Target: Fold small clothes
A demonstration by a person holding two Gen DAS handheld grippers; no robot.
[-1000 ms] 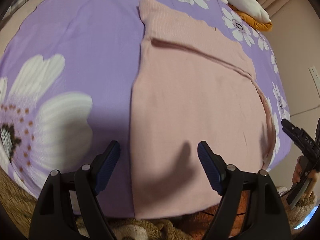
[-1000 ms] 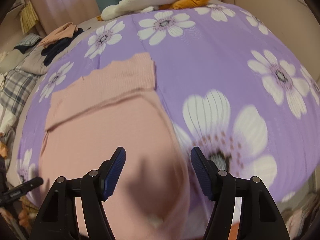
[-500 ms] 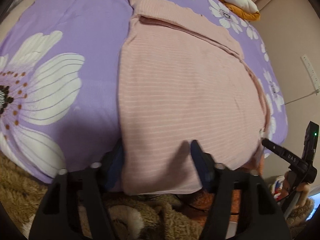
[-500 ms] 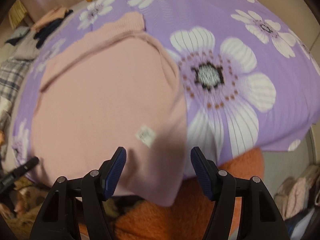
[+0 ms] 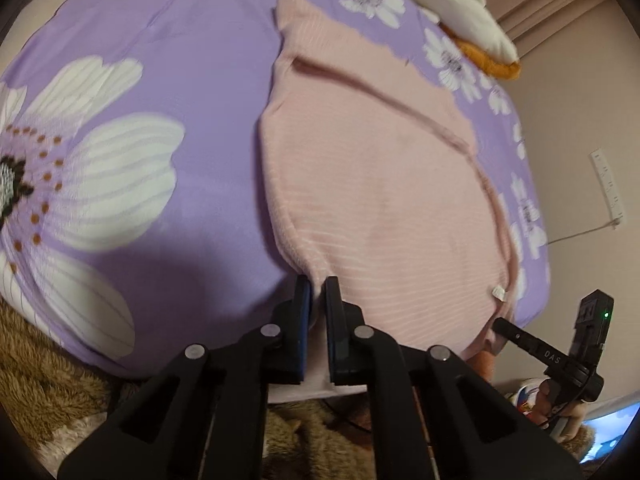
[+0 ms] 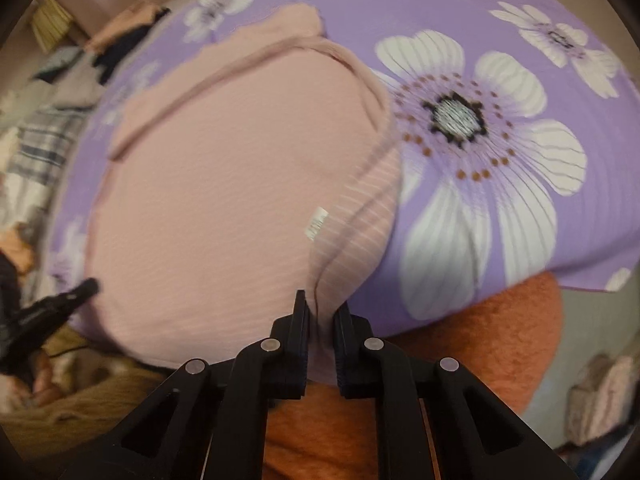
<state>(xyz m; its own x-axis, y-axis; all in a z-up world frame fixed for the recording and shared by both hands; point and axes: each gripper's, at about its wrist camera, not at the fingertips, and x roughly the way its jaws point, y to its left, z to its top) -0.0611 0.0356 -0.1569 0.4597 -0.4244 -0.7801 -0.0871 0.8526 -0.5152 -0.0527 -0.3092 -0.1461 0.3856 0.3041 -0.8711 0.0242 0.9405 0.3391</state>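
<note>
Left gripper (image 5: 316,294) pinching near hem corner of the pink ribbed garment (image 5: 384,184), fabric bunched between its blue pads (image 5: 303,308). Right gripper (image 6: 320,312) likewise clamped on the opposite near hem corner of the same garment (image 6: 240,184), cloth puckered into a fold right at the pads. Garment lies flat ahead of both grippers on the purple floral sheet (image 5: 160,80) of the bed, far end already folded over with a ribbed band at the top. Small white tag (image 6: 316,222) just ahead of the right gripper, near the garment's right edge; same tag (image 5: 498,292) seen far right from the left gripper. Right gripper's tip (image 5: 516,332) shows at right edge of left view, left gripper's tip (image 6: 68,300) at left of right view. Below the grippers: brown fuzzy blanket (image 5: 48,380) and orange fuzzy blanket (image 6: 480,340). Beyond the garment: white pillow (image 5: 452,4) on an orange one (image 5: 490,64). Far left of right gripper: pile of clothes (image 6: 44,136), blurred. No containers in view
</note>
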